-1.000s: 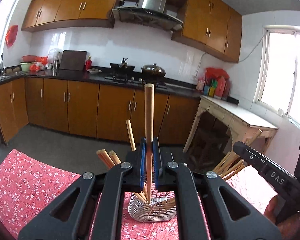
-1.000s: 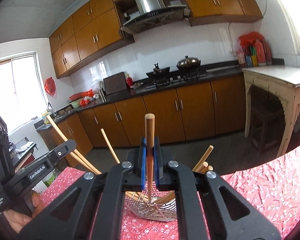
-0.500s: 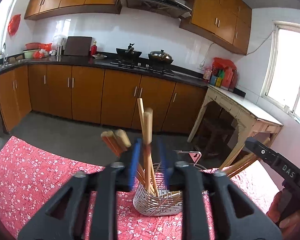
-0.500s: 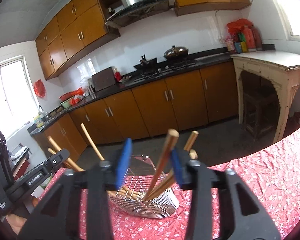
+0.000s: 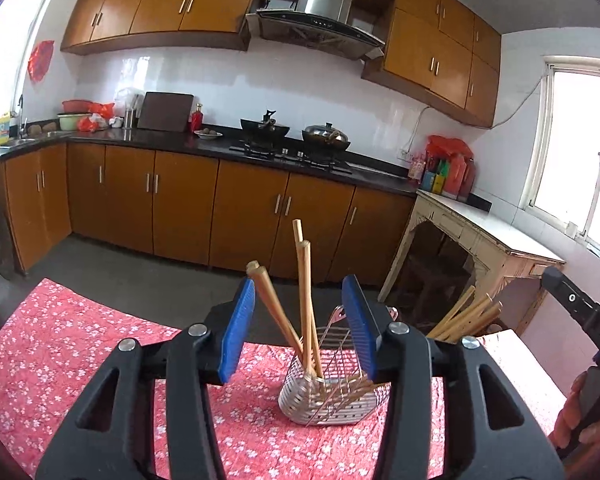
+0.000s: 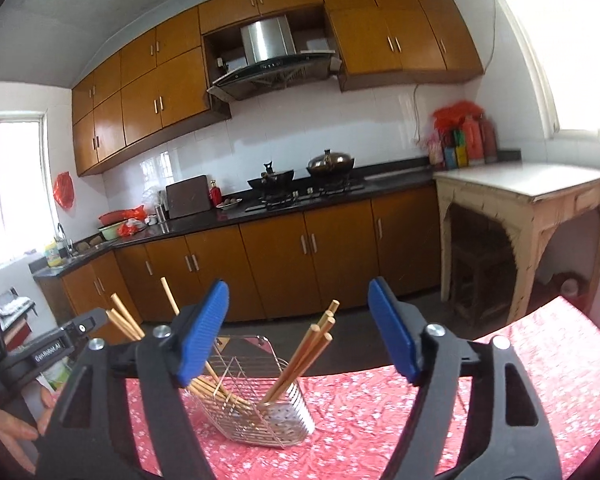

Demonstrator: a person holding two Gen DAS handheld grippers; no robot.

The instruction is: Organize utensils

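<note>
A metal wire utensil basket (image 5: 332, 398) stands on the red floral tablecloth (image 5: 60, 360) and holds several wooden chopsticks (image 5: 306, 304) that lean out of it. My left gripper (image 5: 300, 324) is open and empty, just in front of and above the basket. In the right wrist view the same basket (image 6: 260, 404) holds chopsticks (image 6: 304, 356) leaning left and right. My right gripper (image 6: 296, 336) is open and empty, above and in front of it. The other gripper's body shows at the edge of each view.
The tablecloth (image 6: 500, 364) covers the table, whose far edge runs just behind the basket. Beyond are a grey floor, brown kitchen cabinets (image 5: 180, 208), a stove with pots (image 5: 300, 140) and a worn side table (image 5: 480, 240) at the right.
Both grippers were shut on a chopstick standing over the basket. They have opened and drawn back, and those chopsticks now stand in the basket.
</note>
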